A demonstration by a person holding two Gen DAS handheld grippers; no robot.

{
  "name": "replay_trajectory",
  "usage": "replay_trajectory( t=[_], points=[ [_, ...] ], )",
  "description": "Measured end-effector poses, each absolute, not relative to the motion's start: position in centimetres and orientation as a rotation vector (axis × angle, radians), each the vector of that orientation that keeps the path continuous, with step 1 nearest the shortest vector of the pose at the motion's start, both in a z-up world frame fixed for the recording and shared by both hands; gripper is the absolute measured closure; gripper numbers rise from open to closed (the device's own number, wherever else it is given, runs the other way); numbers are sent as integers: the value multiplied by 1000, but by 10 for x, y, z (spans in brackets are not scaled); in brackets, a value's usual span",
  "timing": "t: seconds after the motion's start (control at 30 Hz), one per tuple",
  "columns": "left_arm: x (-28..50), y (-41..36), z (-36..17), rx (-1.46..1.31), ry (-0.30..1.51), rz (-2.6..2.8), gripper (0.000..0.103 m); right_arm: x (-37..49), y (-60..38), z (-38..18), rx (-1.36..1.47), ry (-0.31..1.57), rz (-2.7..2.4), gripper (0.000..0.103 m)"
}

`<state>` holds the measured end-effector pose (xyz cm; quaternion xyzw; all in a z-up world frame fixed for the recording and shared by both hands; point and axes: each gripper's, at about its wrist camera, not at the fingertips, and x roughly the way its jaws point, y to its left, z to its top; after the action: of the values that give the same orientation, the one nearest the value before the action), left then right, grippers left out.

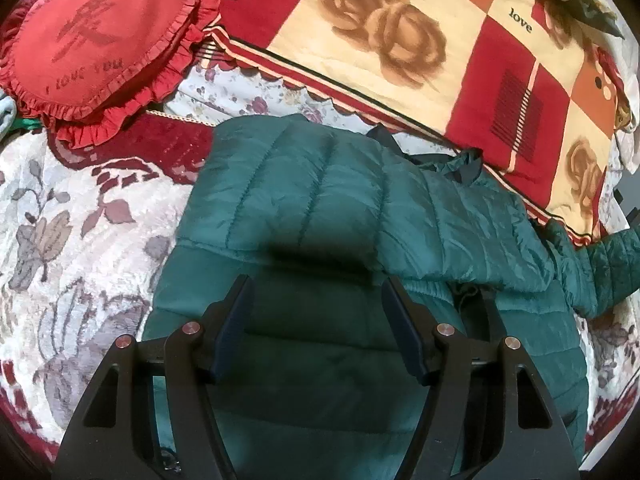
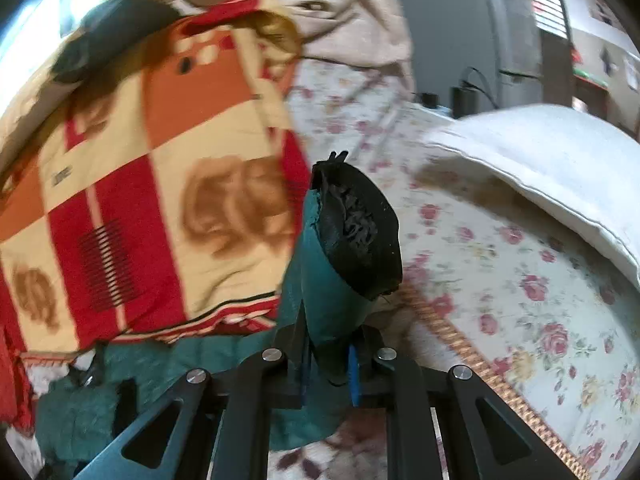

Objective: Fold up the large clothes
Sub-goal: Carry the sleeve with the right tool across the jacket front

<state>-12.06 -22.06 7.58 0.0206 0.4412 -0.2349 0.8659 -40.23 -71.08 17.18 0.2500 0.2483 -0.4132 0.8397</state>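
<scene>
A dark green quilted puffer jacket [image 1: 320,208] lies spread on the bed, one sleeve folded across its body. My left gripper [image 1: 318,284] hovers just above the jacket's lower body, open, with nothing between its blue pads. In the right wrist view my right gripper [image 2: 330,344] is shut on the jacket's other sleeve [image 2: 328,280], near its cuff. The black-lined cuff opening [image 2: 356,232] sticks up past the fingertips, lifted off the bed. The rest of the jacket [image 2: 120,392] trails off to the lower left.
A red, cream and orange blanket [image 1: 420,52] with rose prints lies behind the jacket. A red heart-shaped cushion [image 1: 100,40] sits at the far left. A white pillow [image 2: 540,168] rests on the floral bedspread [image 2: 520,300] to the right.
</scene>
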Motion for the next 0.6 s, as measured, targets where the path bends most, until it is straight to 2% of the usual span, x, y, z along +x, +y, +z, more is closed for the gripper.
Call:
replay_trajectory(
  t=[0.33,0.6],
  points=[
    [-119,-213,80,38,922,-472,37,-354,-646,192,448,579,-678,91],
    [-119,-209,83,37,921,-469,36,-309,-596,186,415,634,-557,91]
  ],
)
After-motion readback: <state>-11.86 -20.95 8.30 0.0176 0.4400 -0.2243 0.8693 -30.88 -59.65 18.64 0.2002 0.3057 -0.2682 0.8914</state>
